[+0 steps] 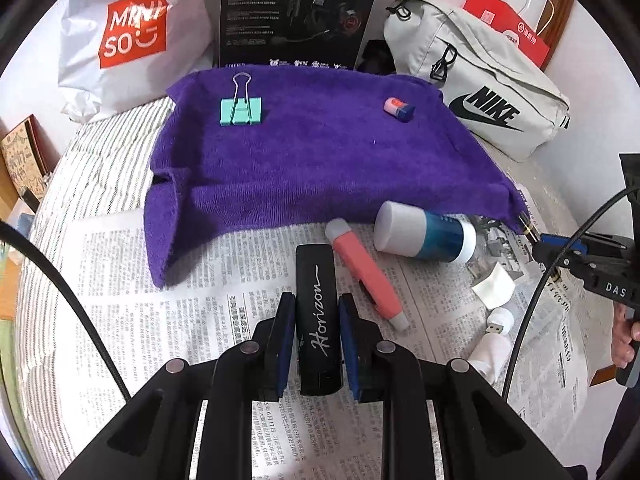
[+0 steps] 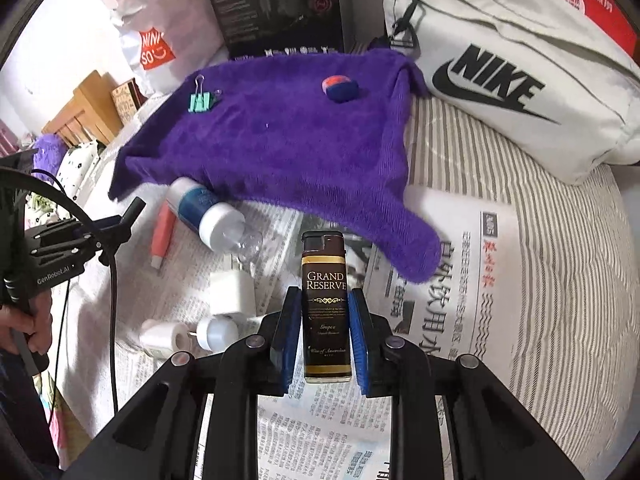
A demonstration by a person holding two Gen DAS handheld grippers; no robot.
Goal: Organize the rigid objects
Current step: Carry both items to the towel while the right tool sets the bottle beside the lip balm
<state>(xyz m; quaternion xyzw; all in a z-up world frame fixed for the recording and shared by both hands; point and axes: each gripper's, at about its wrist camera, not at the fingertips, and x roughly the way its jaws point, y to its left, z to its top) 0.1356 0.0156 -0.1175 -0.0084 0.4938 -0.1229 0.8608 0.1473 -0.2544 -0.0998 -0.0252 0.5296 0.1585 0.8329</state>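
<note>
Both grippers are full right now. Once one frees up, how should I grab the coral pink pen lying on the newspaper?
Grip the coral pink pen mid-barrel, coming from above with fingers across its width. It lies flat and slanted on the newspaper; the middle likely keeps clear of the nearby blue-and-white bottle.

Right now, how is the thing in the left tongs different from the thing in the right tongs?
The black Horizon case in the left tongs is plain black with white handwriting-style letters. The Grand Reserve lighter in the right tongs is brown with gold bands and printed capitals, and has a black cap end. Both are slim and stick out forward, squeezed between blue pads.
</note>
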